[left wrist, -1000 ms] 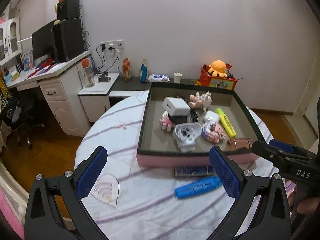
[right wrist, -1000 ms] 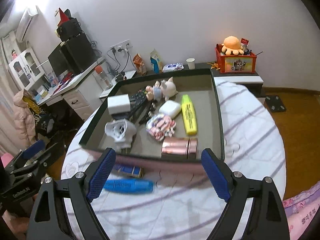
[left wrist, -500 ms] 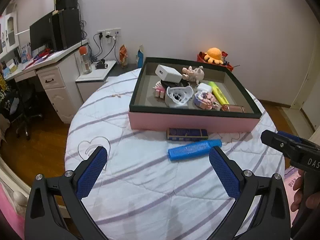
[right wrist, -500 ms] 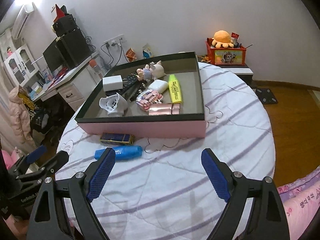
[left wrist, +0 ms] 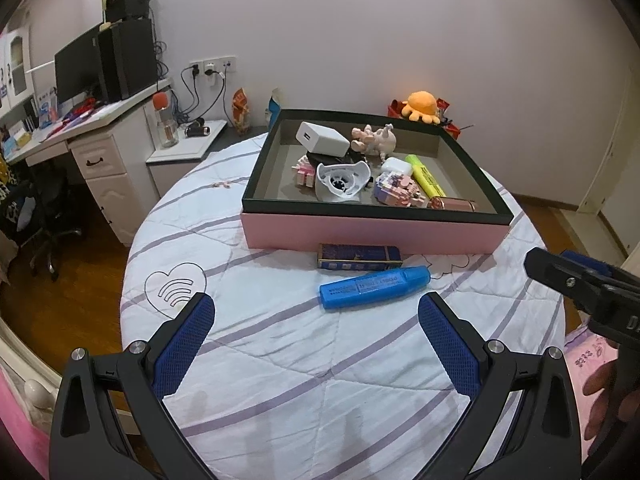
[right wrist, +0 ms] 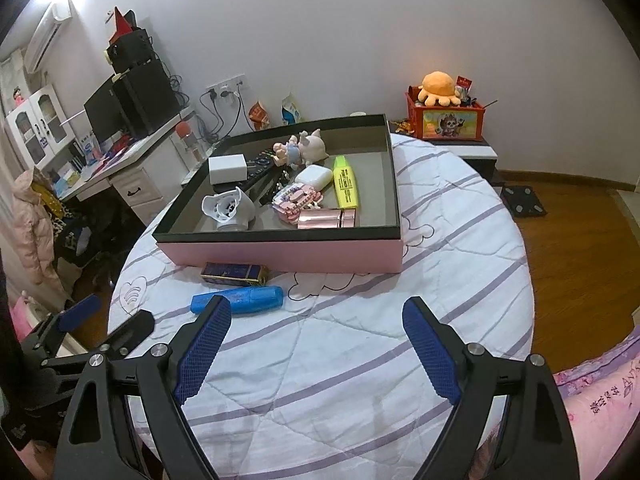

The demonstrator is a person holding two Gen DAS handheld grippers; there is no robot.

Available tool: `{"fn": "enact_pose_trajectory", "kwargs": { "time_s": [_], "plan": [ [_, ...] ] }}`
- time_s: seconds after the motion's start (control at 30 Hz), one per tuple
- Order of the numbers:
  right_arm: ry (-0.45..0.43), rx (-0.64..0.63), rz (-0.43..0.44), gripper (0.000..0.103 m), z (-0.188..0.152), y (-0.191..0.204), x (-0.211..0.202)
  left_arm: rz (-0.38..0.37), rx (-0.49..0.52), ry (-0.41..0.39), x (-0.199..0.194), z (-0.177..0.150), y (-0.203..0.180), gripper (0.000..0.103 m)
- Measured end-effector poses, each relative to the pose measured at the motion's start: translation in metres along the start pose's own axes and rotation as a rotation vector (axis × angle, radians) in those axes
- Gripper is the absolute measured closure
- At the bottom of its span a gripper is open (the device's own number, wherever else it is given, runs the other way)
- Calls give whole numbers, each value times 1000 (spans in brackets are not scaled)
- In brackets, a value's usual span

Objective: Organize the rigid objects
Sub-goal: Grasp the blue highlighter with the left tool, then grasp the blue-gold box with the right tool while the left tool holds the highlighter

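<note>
Both grippers, left gripper (left wrist: 316,322) and right gripper (right wrist: 316,338), hung spread wide and empty over the near edge of the round table (left wrist: 280,368). Blue highlighter (left wrist: 374,287) and dark small box (left wrist: 359,257) lay just outside the pink tray (left wrist: 372,232), along its near wall. Best bet: straddle the highlighter across its width, pinch mid-body, lift clear over the wall

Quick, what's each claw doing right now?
Left claw: open, holding nothing, above the tablecloth.
Right claw: open, holding nothing, above the tablecloth.
</note>
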State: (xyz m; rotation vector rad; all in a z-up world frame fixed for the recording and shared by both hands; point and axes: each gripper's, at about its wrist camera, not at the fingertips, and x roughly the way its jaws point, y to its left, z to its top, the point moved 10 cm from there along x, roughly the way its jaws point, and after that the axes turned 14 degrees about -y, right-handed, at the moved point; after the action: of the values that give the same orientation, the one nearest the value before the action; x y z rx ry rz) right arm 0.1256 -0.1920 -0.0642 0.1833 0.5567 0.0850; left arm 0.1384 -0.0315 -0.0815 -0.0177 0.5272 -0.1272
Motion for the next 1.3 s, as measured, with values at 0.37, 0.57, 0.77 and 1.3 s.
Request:
{"fn": "enact_pose_trajectory", "kwargs": {
  "time_s": [0.37, 0.57, 0.77, 1.3],
  "plan": [
    [-36, -41, -46, 14, 8, -10, -12, 0, 6, 65, 47, -18, -38, 0],
    [-19, -21, -51, 14, 6, -26, -5, 41, 58, 114, 88, -27, -41, 0],
    [1, -8, -56, 14, 2, -34, 5, -66, 147, 170, 109, -38, -59, 1],
    [23, -26, -45, 14, -3, -21, 12, -217, 66, 154, 90, -36, -63, 77]
  ]
}}
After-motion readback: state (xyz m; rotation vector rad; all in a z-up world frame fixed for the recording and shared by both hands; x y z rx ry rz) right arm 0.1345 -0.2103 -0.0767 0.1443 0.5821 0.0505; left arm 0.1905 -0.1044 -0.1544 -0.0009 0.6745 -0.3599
